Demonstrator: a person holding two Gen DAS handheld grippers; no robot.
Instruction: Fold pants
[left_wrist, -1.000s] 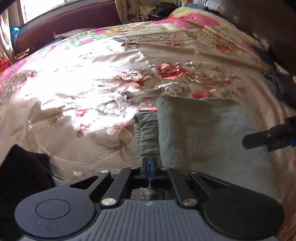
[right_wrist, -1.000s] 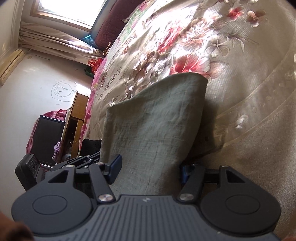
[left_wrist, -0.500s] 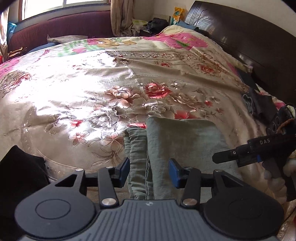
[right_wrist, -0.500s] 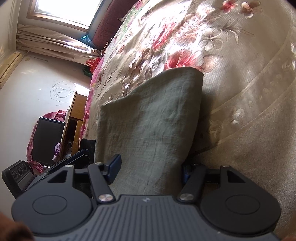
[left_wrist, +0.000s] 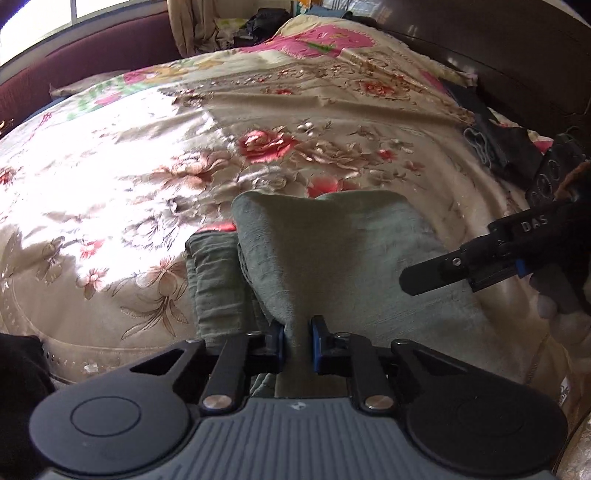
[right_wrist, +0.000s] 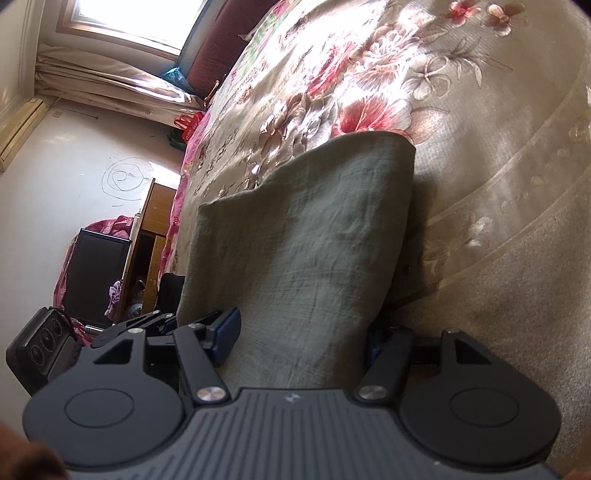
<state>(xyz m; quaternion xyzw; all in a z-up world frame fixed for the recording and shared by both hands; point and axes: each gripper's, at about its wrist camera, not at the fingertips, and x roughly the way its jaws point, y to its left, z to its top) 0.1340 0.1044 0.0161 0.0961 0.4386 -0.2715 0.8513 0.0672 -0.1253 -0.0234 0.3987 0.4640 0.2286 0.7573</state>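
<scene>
Grey-green folded pants (left_wrist: 332, 251) lie on a floral bedspread (left_wrist: 184, 166), with a narrower folded strip showing at their left. My left gripper (left_wrist: 297, 343) is closing on a bunched fold at the near edge of the top layer, and the blue pads squeeze the cloth. In the right wrist view the pants (right_wrist: 303, 240) fill the gap of my right gripper (right_wrist: 301, 339), which stands wide, rolled on its side, one finger on each side of the stack. One of its fingers (left_wrist: 443, 271) hovers over the pants' right part in the left wrist view.
A black cloth (left_wrist: 18, 369) lies at the near left. Dark clothes (left_wrist: 509, 147) and a dark headboard (left_wrist: 498, 48) are at the right, a maroon bench (left_wrist: 92, 59) under the window. Beside the bed stand a black screen (right_wrist: 96, 273) and a wooden cabinet (right_wrist: 151, 229).
My left gripper went from shut to open around the pants' near edge, then closed on a fold of the top layer, which now bunches up. The right gripper has stayed put.
</scene>
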